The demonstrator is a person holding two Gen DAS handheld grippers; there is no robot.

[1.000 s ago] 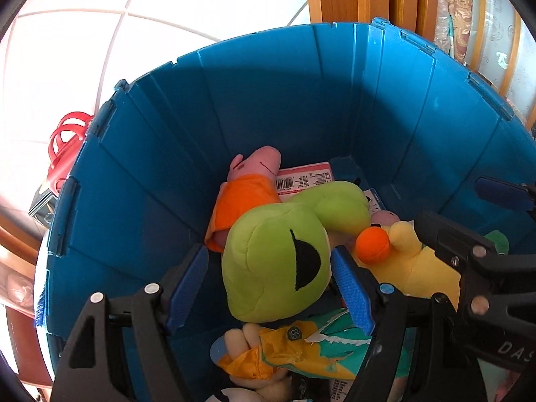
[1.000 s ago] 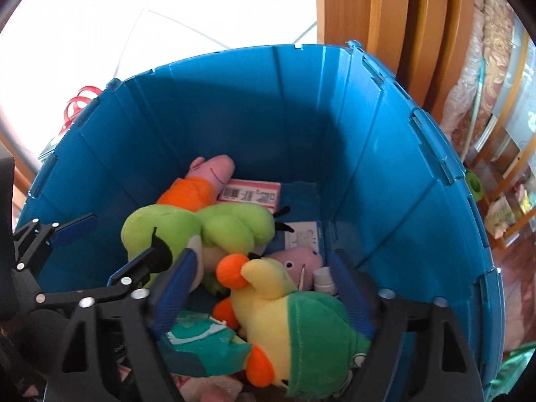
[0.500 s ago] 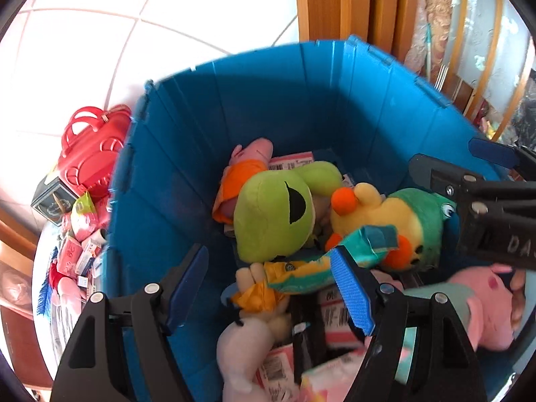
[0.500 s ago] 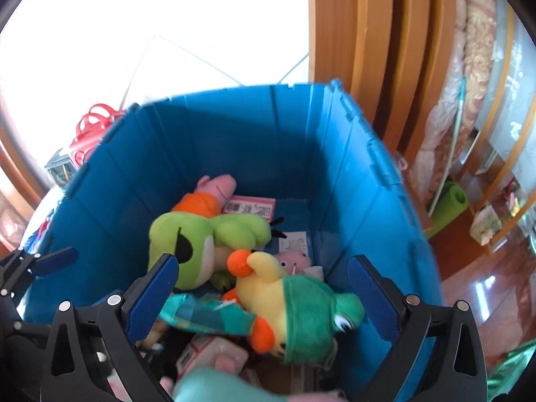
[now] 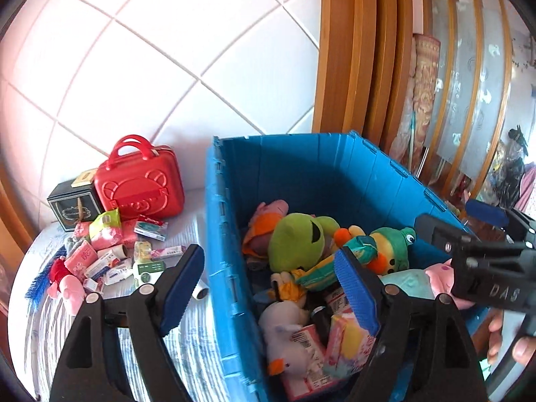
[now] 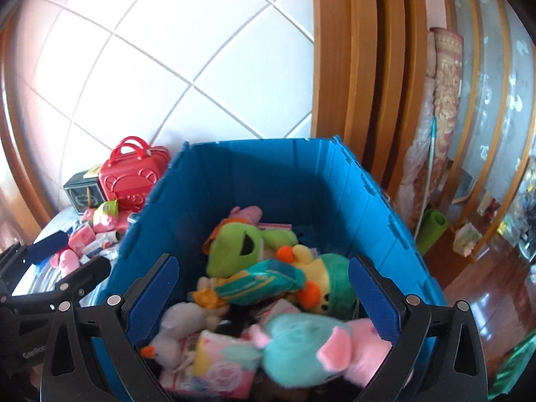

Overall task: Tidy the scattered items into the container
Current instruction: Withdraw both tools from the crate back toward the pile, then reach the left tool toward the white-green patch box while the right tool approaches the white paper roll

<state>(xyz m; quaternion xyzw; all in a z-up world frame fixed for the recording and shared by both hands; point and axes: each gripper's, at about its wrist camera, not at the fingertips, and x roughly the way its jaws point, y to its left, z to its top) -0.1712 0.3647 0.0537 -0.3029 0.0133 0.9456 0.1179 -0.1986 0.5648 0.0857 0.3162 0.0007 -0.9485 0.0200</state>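
Observation:
The blue plastic crate [image 5: 301,167] [image 6: 268,174] holds several toys: a green frog plush [image 5: 294,241] [image 6: 234,248], a yellow duck in a green hat [image 5: 388,248] [image 6: 328,281], a white plush [image 5: 284,331] and small boxes. Scattered small boxes and packets [image 5: 107,254] [image 6: 90,234] lie on the patterned surface left of the crate. My left gripper [image 5: 268,288] is open and empty, straddling the crate's left wall. My right gripper [image 6: 264,294] is open and empty above the crate's near end.
A red toy suitcase [image 5: 140,181] [image 6: 130,174] and a dark box [image 5: 70,204] stand behind the scattered items by the tiled wall. A wooden door frame [image 5: 351,50] rises behind the crate. A pink and teal plush [image 6: 301,345] lies at the crate's near end.
Both grippers have pulled up and back out of the crate. The green frog and the duck stay inside. The items left of the crate have come into view.

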